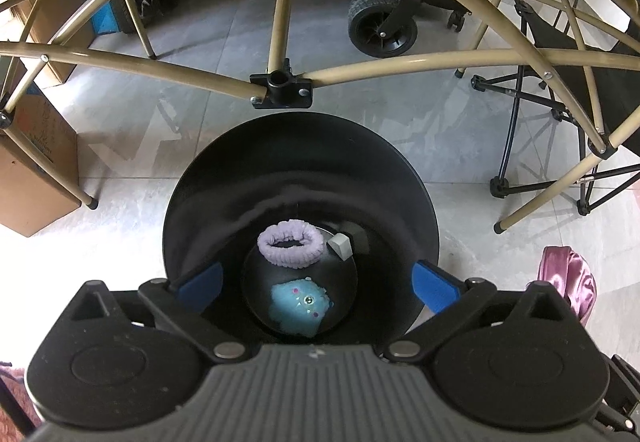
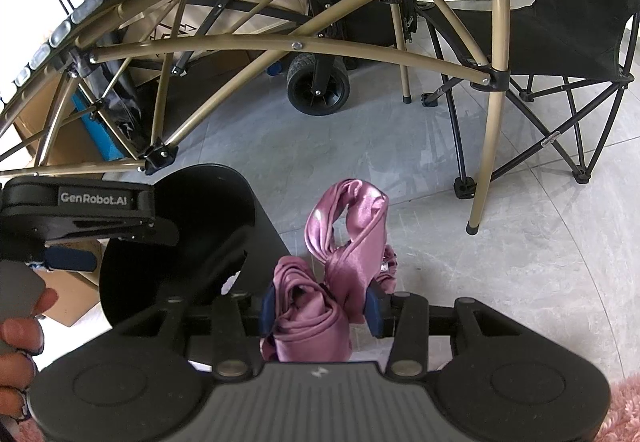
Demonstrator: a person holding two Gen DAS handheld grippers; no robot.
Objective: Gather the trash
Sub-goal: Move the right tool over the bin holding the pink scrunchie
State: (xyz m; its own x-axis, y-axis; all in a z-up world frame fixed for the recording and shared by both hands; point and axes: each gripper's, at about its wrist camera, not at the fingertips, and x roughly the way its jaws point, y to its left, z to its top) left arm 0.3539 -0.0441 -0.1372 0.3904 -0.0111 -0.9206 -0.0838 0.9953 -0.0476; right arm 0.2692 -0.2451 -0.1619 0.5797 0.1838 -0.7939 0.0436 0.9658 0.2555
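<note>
My left gripper (image 1: pixel 318 284) is open, its blue fingers spread wide over the mouth of a black round bin (image 1: pixel 300 146). At the bin's bottom lie a lilac fuzzy scrunchie (image 1: pixel 290 248), a small grey block (image 1: pixel 341 245) and a light blue fuzzy item (image 1: pixel 300 304). My right gripper (image 2: pixel 320 308) is shut on a pink satin bow scrunchie (image 2: pixel 348 238), held just right of the bin (image 2: pixel 208 242). The pink scrunchie also shows at the right edge of the left wrist view (image 1: pixel 568 282). The left gripper (image 2: pixel 76 218) appears at the left of the right wrist view.
A tan metal folding-table frame (image 1: pixel 280 82) arches right above and behind the bin. A black folding chair (image 2: pixel 560 54) stands at right. A cart wheel (image 1: pixel 380 22), a cardboard box (image 1: pixel 36 178) at left and a pink rug (image 2: pixel 624 410) lie on the grey tile floor.
</note>
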